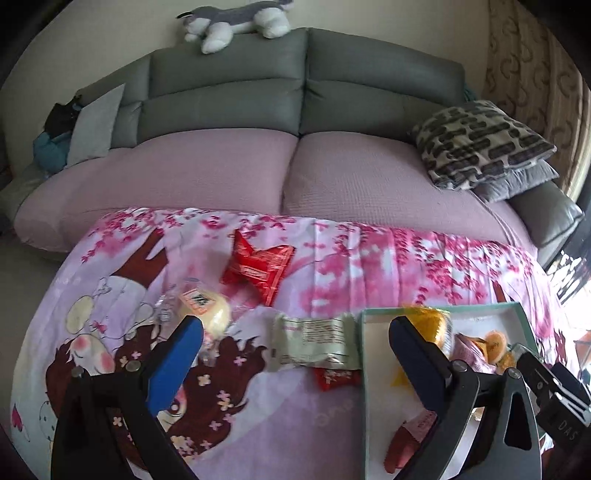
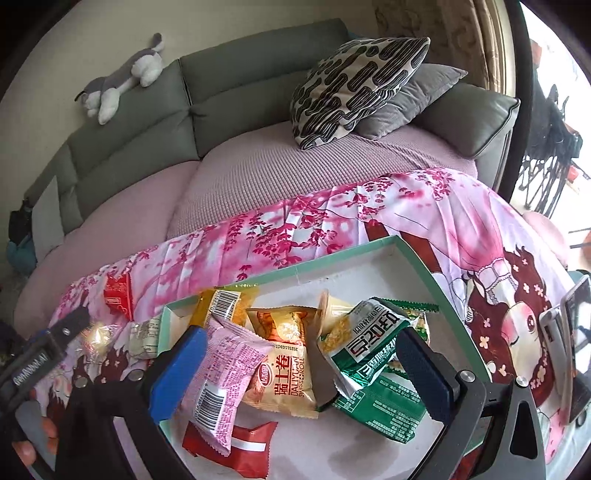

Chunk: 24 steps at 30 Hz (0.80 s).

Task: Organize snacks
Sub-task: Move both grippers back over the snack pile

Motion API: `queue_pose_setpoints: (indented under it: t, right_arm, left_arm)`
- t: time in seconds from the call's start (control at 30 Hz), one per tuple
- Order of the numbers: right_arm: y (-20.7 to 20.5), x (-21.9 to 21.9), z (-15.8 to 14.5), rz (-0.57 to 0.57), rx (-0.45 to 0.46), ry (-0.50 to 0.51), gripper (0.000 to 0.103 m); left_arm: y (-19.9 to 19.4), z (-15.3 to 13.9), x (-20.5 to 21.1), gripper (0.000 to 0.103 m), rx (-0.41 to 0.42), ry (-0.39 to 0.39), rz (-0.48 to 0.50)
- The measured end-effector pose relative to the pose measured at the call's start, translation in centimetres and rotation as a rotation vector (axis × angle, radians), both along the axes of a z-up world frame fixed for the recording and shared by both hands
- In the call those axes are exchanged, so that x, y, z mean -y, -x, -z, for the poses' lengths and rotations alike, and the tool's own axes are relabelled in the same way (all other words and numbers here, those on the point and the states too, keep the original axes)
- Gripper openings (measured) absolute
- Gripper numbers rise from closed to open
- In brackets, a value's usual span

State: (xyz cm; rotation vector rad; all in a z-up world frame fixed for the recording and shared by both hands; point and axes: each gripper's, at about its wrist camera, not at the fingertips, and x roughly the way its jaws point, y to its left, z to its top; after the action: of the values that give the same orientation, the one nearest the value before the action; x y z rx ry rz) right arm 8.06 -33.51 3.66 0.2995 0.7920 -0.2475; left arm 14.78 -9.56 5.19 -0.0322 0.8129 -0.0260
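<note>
The left gripper [image 1: 295, 332] stands with its jaws spread wide and nothing between them, above a pale green-and-white snack packet [image 1: 314, 341] that lies flat on the floral cloth [image 1: 369, 266], its long axis running left to right and its right end touching the outer wall of the box [image 1: 364, 369]. A small red packet [image 1: 338, 378] lies partly under its near edge. Further left sits a yellow round snack in clear wrap [image 1: 208, 308], and beyond it a crumpled red wrapper [image 1: 258, 269], one corner pointing toward the far edge of the cloth. The right gripper [image 2: 299, 350] is likewise wide open and empty, over the box [image 2: 351, 254], a shallow tray with a mint-green rim and white floor. Inside lie a pink packet [image 2: 225, 373] tilted with its long axis running near to far, a Swiss roll packet [image 2: 284, 365] beside it, a green-and-white packet [image 2: 365, 343] angled up to the right, and a red-and-white packet [image 2: 236, 446] nearest the camera; further wrappers beneath appear to be stacked, though the overlap hides their outlines. The cloth covers a low surface in front of a grey sofa [image 1: 295, 85] with mauve seat covers, a patterned cushion [image 1: 480, 144] at its right end and a plush dog [image 1: 236, 22] on the backrest.
</note>
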Motion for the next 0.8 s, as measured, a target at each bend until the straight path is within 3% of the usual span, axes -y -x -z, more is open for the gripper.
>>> queue_pose_setpoints:
  t: [0.4,0.8]
  right_arm:
    - [-0.9,-2.7,0.2,-0.055,0.012,0.014,0.103]
    - [-2.0,-9.4,-0.6,-0.240,0.086,0.065,0.103]
  left_arm:
    - [0.2,0.0,-7.0,0.101,-0.022,-0.003,-0.204]
    - [1.5,-0.3,-14.7,0.101,0.016,0.044,-0.363]
